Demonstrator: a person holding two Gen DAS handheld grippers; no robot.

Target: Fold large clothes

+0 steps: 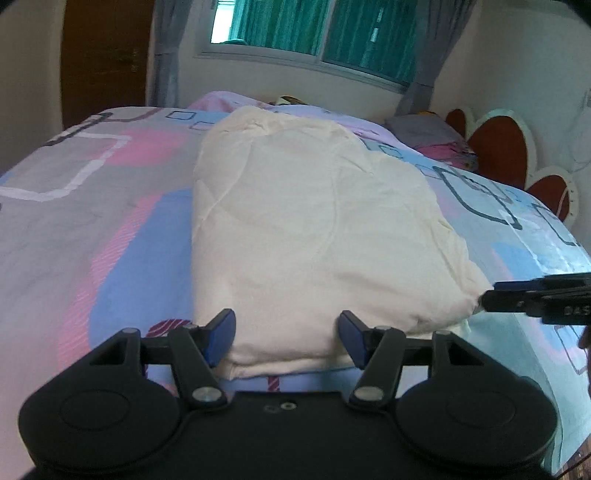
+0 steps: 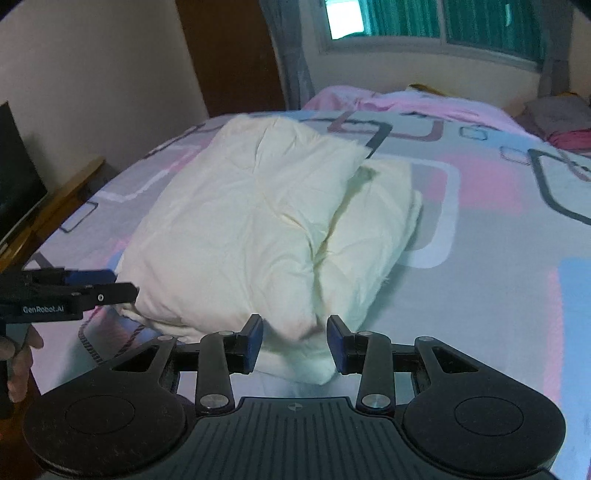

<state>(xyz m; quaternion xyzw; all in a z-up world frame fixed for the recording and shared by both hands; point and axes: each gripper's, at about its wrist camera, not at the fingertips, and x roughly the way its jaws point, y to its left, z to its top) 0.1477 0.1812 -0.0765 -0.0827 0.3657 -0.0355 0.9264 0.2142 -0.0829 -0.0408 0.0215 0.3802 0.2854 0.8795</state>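
A cream garment (image 1: 310, 229) lies folded into a thick rectangle on the patterned bedspread (image 1: 92, 221). My left gripper (image 1: 287, 336) is open, its blue pads either side of the garment's near edge. It shows from the side in the right wrist view (image 2: 122, 286). My right gripper (image 2: 294, 341) is open, its pads either side of the garment's near corner (image 2: 295, 325). In the right wrist view the garment (image 2: 240, 221) shows a second folded layer on its right. The right gripper's tip enters the left wrist view (image 1: 491, 297) at the garment's right corner.
A pink blanket (image 1: 314, 110) and pillows (image 1: 424, 129) lie at the far end of the bed. A red and white headboard (image 1: 498, 147) stands at the right. A dark screen (image 2: 18, 177) on a wooden stand is left of the bed. A window (image 1: 314, 26) is behind.
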